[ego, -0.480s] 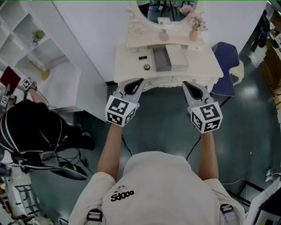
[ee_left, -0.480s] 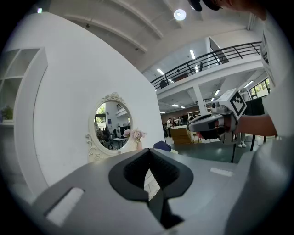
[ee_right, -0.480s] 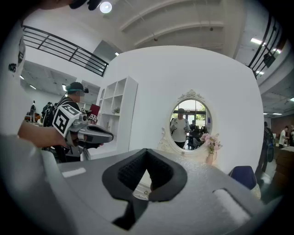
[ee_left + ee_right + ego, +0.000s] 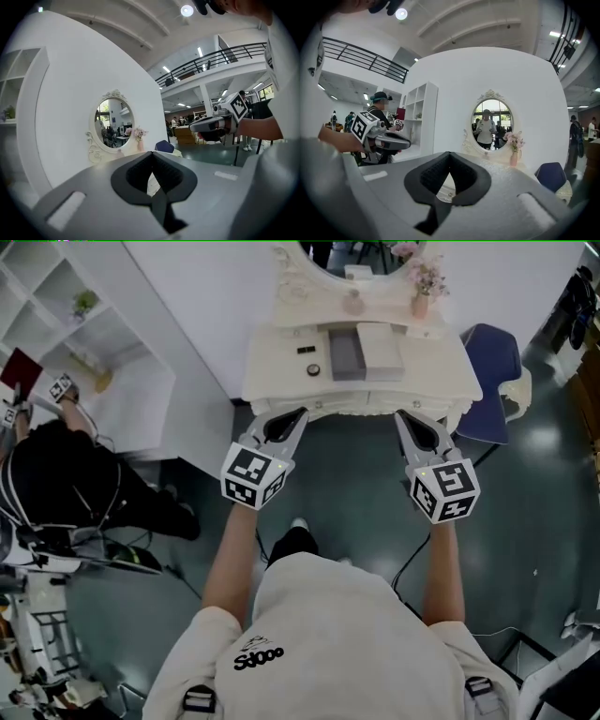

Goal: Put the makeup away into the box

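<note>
**Head view, looking steeply down.** The left claw [image 4: 300, 413] and the right claw [image 4: 398, 415] are held side by side at mid-frame. Both point toward the top of the frame at a white bench [image 4: 272, 381], and their tips reach its near edge in the picture. In each gripper view the jaws stand together with tips meeting and nothing between them; only a small wedge-shaped gap shows behind the pads, and the bench lies some way ahead.

The box [image 4: 347, 354], grey and open, rests at the centre of the bench, in the upper middle of the frame. A pale panel [image 4: 380, 351], seemingly its lid, lies against its right side. The makeup lies left of the box: a small dark item [image 4: 305, 350] and a round item [image 4: 313, 370], both apart from the box and well apart from either claw.

A vase of flowers [image 4: 419, 304] stands at the bench's upper right, beside an oval mirror [image 4: 491, 117]. A blue chair [image 4: 492, 357] sits at the right of the frame.
</note>
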`<state>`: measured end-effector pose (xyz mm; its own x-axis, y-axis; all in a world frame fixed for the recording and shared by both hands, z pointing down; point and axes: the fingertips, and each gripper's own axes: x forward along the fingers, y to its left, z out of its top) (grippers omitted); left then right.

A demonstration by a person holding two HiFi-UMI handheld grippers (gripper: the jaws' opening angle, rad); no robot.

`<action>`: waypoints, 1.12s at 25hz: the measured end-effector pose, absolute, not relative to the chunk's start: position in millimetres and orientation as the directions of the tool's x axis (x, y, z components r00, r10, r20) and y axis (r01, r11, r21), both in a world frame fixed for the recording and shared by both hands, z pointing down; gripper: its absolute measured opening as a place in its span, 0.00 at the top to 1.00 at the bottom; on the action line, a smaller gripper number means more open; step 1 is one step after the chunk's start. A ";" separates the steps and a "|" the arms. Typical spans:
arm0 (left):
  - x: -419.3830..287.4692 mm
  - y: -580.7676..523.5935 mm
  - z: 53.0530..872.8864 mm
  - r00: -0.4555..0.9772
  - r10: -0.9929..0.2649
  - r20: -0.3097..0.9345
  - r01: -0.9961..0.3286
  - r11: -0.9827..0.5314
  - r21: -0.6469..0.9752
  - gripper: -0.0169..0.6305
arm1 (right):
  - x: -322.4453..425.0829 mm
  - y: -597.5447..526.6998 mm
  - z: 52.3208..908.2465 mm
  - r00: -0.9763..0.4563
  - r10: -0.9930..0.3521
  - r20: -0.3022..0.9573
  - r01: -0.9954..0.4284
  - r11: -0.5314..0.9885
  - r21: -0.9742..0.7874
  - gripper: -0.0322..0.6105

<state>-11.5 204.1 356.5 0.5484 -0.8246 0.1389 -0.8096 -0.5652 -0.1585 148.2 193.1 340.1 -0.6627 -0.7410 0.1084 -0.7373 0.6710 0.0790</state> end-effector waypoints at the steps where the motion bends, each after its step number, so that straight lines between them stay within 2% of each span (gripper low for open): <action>1: -10.3 202.1 358.1 0.551 -0.822 0.142 -0.807 -0.568 -0.159 0.95 | 149.3 190.3 342.7 -0.657 -0.746 0.110 -0.742 0.666 0.084 0.95; 8: -19.9 159.3 357.3 0.558 -0.819 0.135 -0.800 -0.574 -0.172 0.95 | 139.9 153.5 352.2 -0.663 -0.734 0.150 -0.734 0.676 0.066 0.95; 15: -49.3 53.4 358.7 0.582 -0.806 0.104 -0.792 -0.591 -0.153 0.95 | 126.3 73.8 356.0 -0.636 -0.750 0.182 -0.754 0.654 0.062 0.95; 24: -62.7 -81.1 351.2 0.679 -0.720 0.142 -0.703 -0.694 -0.155 0.95 | 83.4 -42.1 328.8 -0.591 -0.789 0.170 -0.791 0.608 0.071 0.95; 28: -76.8 -122.1 359.4 0.685 -0.710 0.164 -0.700 -0.703 -0.124 0.95 | 65.4 -78.6 337.5 -0.587 -0.778 0.221 -0.795 0.606 0.021 0.95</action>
